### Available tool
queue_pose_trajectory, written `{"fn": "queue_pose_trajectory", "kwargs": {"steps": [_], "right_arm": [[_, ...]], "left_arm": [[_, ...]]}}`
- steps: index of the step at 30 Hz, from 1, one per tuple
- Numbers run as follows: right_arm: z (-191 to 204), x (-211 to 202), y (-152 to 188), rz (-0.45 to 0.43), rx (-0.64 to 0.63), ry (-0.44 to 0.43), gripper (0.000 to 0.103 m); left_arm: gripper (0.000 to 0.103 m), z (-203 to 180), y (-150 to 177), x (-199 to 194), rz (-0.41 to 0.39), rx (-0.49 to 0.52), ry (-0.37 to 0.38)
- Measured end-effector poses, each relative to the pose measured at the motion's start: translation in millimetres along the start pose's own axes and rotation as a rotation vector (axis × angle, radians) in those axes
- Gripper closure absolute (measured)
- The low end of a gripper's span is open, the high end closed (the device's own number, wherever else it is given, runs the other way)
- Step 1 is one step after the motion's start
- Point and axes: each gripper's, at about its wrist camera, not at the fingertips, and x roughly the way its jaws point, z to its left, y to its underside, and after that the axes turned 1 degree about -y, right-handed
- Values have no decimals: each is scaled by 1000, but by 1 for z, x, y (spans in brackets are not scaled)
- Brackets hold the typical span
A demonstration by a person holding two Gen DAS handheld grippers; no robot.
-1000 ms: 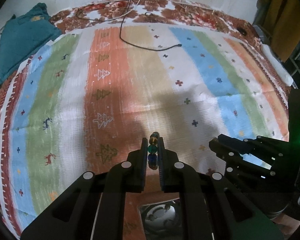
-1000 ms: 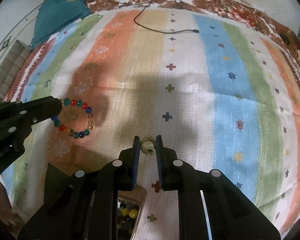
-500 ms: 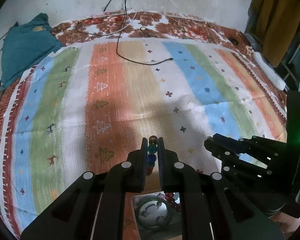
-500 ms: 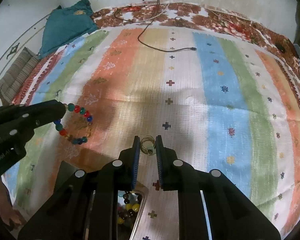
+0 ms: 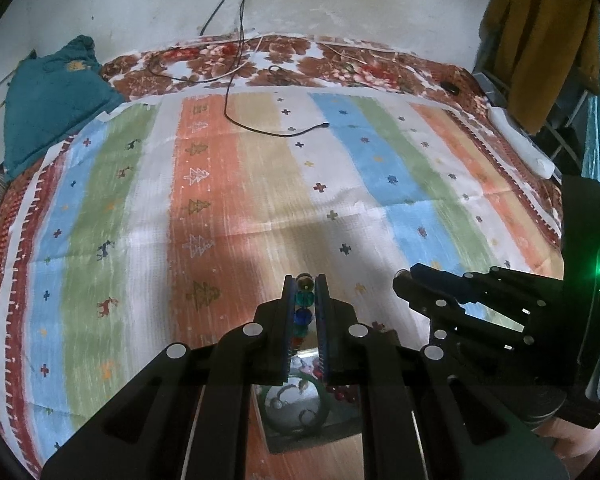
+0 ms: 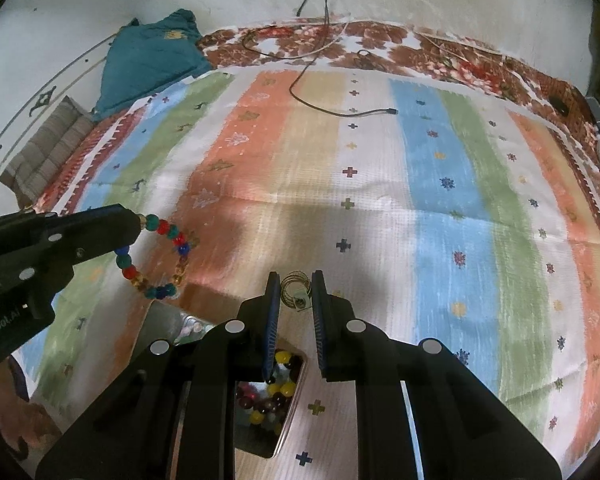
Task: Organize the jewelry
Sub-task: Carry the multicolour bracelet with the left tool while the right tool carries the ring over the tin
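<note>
Left gripper (image 5: pixel 305 294) clamped on a beaded bracelet (image 6: pixel 162 258), held up off the striped bedspread (image 5: pixel 260 184); most of the loop dangles free below the tips. Right gripper (image 6: pixel 296 294) pinches a small coil of thin wire jewelry with a tag (image 6: pixel 296 294), jaws close together on it, also in the air. Both hover near the bedspread's near edge, over an open box (image 6: pixel 288 436) of loose beads.

Handling guess: bracelet is light, floppy, beads hard and slick, so it swings; grip on the string between beads, not on one bead. Wire coil is very light, bends easily; pinch gently across the loop.

Left view shows only a few beads edge-on between the fingers, plus a green ring tray (image 5: pixel 296 408) below. Right view shows the full bracelet loop and the bead box
</note>
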Motion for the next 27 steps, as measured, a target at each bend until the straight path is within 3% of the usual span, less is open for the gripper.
{"fn": "queue_pose_trajectory", "kwargs": {"steps": [27], "right_arm": [[26, -38, 42, -21, -36, -78, 86]], "left_arm": [[94, -12, 45, -48, -58, 24, 52]]}}
